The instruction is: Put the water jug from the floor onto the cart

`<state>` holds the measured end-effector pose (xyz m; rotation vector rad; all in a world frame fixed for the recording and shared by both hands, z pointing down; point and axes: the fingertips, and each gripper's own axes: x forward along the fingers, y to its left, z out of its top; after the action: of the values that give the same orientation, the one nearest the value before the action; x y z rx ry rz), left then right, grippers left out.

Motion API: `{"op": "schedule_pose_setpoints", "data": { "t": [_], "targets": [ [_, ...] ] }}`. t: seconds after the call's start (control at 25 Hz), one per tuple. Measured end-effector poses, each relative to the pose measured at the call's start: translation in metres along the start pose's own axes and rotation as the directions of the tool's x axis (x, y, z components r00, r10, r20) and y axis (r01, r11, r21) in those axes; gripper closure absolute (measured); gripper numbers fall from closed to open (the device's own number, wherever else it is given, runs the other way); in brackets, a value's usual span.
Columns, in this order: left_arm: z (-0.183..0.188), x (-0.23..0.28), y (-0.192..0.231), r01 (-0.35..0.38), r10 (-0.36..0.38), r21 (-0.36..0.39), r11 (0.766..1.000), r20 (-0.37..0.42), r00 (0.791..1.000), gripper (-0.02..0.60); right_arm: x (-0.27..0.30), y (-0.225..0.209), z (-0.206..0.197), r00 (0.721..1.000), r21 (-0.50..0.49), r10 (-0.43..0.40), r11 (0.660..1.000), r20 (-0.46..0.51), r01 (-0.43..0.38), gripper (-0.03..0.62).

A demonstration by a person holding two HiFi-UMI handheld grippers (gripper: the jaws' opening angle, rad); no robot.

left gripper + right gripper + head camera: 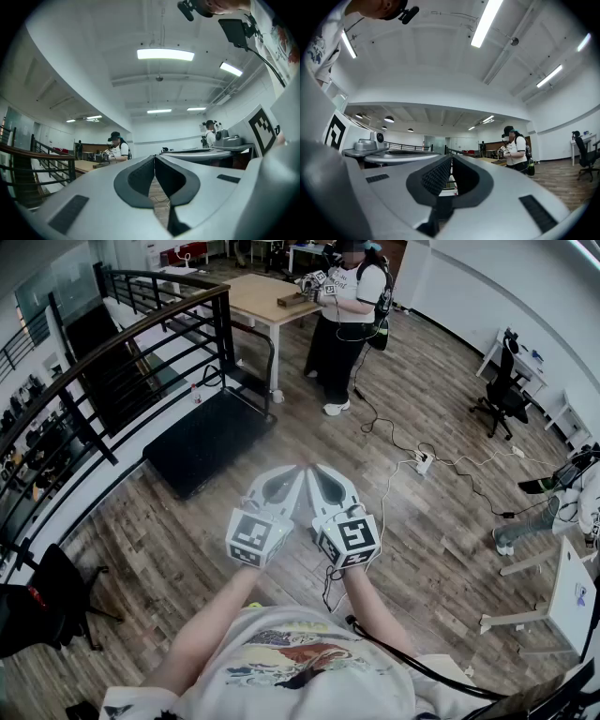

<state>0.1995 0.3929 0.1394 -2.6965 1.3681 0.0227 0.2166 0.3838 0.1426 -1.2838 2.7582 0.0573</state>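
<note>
Wood-plank floor [441, 549] of an open office, left gripper [292, 474] and right gripper [317, 472] both clenched on nothing, side by side, black platform cart [202, 442] far left beside dark railing [112, 343], water jug not made out in any view.

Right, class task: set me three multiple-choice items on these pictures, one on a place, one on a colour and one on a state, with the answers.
1. Where does the other person stand?
A by the wooden table; B seated on the ground; C up a ladder.

2. What colour is the flat platform lying on the wood floor?
A white; B black; C red.

3. How are the left hand-held gripper and the right hand-held gripper?
A both shut and empty; B both wide open; C one shut on a cable.

Answers:
1 A, the head view shows the person at the table's edge.
2 B, it lies dark against the wood floor.
3 A, each gripper view shows its jaws together with nothing between them.
</note>
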Motion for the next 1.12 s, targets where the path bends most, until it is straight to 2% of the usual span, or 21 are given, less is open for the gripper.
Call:
{"op": "schedule_pose_setpoints", "data": {
  "t": [0.68,1.12],
  "targets": [
    [0.012,-0.019,0.011,-0.013,0.013,-0.002,1.000,0.030,0.999,0.569,0.005,0.020,0.011,1.000,-0.001,-0.018,1.000,0.025,0.018,0.568],
    [0.004,-0.033,0.023,-0.010,0.010,-0.013,1.000,0.028,1.000,0.569,0.014,0.036,0.002,1.000,0.001,-0.014,1.000,0.003,0.014,0.568]
  ]
}}
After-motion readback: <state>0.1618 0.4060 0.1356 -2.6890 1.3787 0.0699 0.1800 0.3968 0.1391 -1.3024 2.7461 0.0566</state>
